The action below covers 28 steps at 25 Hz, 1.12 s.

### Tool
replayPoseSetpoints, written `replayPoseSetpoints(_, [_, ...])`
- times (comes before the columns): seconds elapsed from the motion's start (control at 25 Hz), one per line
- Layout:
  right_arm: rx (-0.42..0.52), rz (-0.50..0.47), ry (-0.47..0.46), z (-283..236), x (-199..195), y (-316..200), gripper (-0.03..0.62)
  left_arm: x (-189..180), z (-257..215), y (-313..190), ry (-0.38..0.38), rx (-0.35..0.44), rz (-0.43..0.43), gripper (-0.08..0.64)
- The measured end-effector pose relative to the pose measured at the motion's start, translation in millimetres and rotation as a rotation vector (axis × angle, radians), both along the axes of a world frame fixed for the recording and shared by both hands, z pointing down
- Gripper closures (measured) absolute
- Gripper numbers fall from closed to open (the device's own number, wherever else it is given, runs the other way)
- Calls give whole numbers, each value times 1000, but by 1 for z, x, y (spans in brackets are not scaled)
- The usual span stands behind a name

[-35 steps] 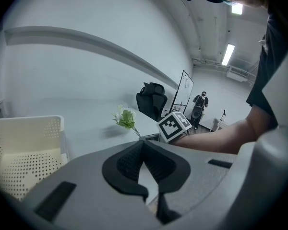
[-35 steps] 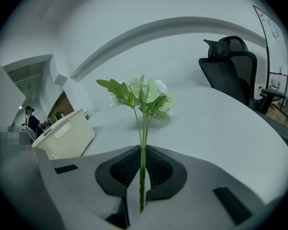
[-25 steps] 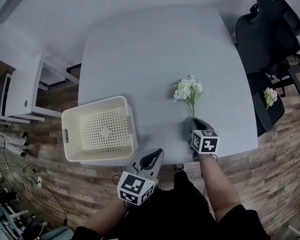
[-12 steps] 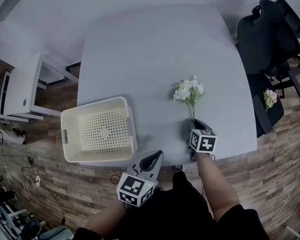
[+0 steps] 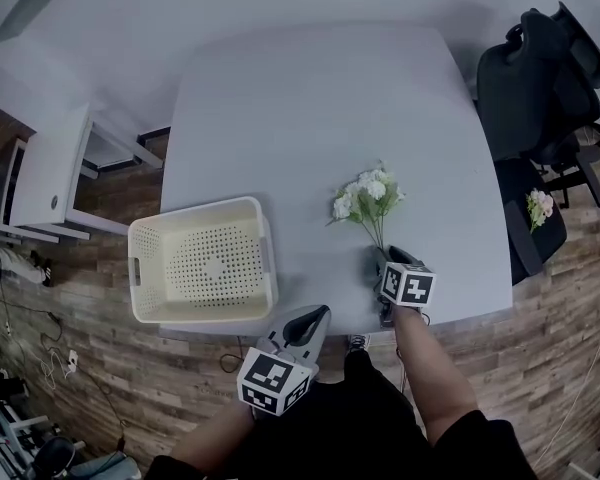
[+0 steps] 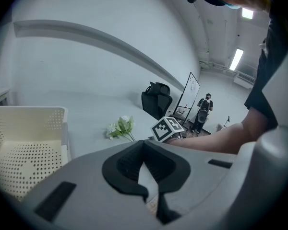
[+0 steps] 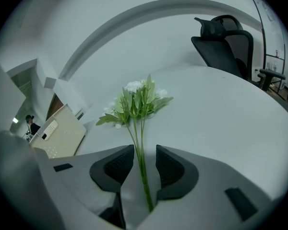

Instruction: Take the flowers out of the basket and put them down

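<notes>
The flowers (image 5: 365, 193) are being cut off at the stems by the right gripper (image 5: 382, 256), its jaws just being spread around them. The basket (image 5: 195, 208) is being shown bare, and the left gripper (image 6: 143, 145) is being pressed together.

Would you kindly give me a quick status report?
Right gripper just opened, flowers loose between its jaws. Left gripper shut, empty. Flowers lying on table, outside basket. Nothing in the way.

No words, brand names or numbers can be read anywhere. The only printed marks are black-and-white square patterns on the cube (image 5: 273, 383) of the left gripper (image 5: 311, 317) and on the right gripper (image 5: 383, 258); they carry no letters
</notes>
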State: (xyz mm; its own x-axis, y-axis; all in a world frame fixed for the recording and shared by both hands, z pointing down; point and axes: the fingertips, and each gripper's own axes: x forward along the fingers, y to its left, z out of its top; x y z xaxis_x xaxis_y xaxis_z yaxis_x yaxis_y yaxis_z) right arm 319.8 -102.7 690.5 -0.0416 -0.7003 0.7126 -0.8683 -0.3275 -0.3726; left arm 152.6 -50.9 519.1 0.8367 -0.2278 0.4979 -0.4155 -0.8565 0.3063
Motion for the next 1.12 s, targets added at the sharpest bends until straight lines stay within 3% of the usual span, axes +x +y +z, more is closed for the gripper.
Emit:
replayPoseSetpoints(0.2, [28, -34, 6, -17, -5, 6, 451, 2, -9, 0, 9, 16, -12, 554])
replayPoseSetpoints(0.4, [144, -106, 27, -66, -9, 10, 451, 10, -23, 1, 25, 56, -37, 554])
replayPoseSetpoints(0.52, [240, -176, 7, -102, -15, 13, 454, 14, -31, 4, 36, 76, -69, 554])
replayPoseSetpoints(0.6, [303, -232, -9, -125, -21, 19, 551, 15, -35, 9, 42, 87, -98, 554])
replayPoseSetpoints(0.64, [334, -258, -20, -137, -24, 22, 562, 14, -37, 11, 45, 92, -116, 554])
replayPoseSetpoints(0.88, [469, -401, -111, -194, -59, 38, 568, 1, -49, 22, 44, 125, -219, 554])
replayPoseSetpoints(1.12, [520, -456, -161, -218, -93, 49, 569, -29, -56, 26, 28, 160, -274, 554])
